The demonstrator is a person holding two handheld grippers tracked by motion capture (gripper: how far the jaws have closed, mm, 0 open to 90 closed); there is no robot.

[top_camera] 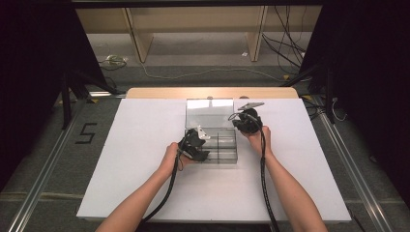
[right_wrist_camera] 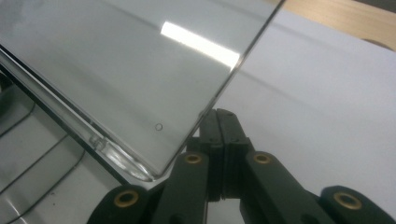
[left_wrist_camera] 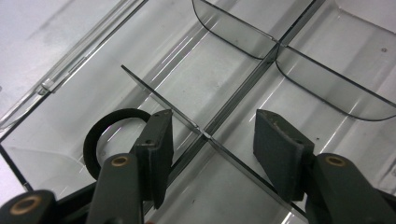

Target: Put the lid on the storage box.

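A clear plastic compartment box (top_camera: 220, 160) stands mid-table with its lid (top_camera: 209, 112) raised at the back. My left gripper (top_camera: 202, 152) hangs over the box's left front corner. In the left gripper view it (left_wrist_camera: 212, 135) is open, its jaws straddling a thin clear divider (left_wrist_camera: 154, 95) without pressing it. A black ring (left_wrist_camera: 119, 113) lies in the compartment left of that divider, partly hidden by the left jaw. My right gripper (top_camera: 237, 117) sits at the lid's right edge. Its jaws (right_wrist_camera: 219, 123) are shut together just beside the lid's edge (right_wrist_camera: 243, 56); whether they touch it I cannot tell.
The box rests on a white sheet (top_camera: 145, 145) over a wooden table (top_camera: 212, 92). Curved dividers (left_wrist_camera: 233, 32) split the farther compartments. Cables (top_camera: 263, 193) trail from both grippers toward the near edge. Dark stands and floor cables lie beyond the table.
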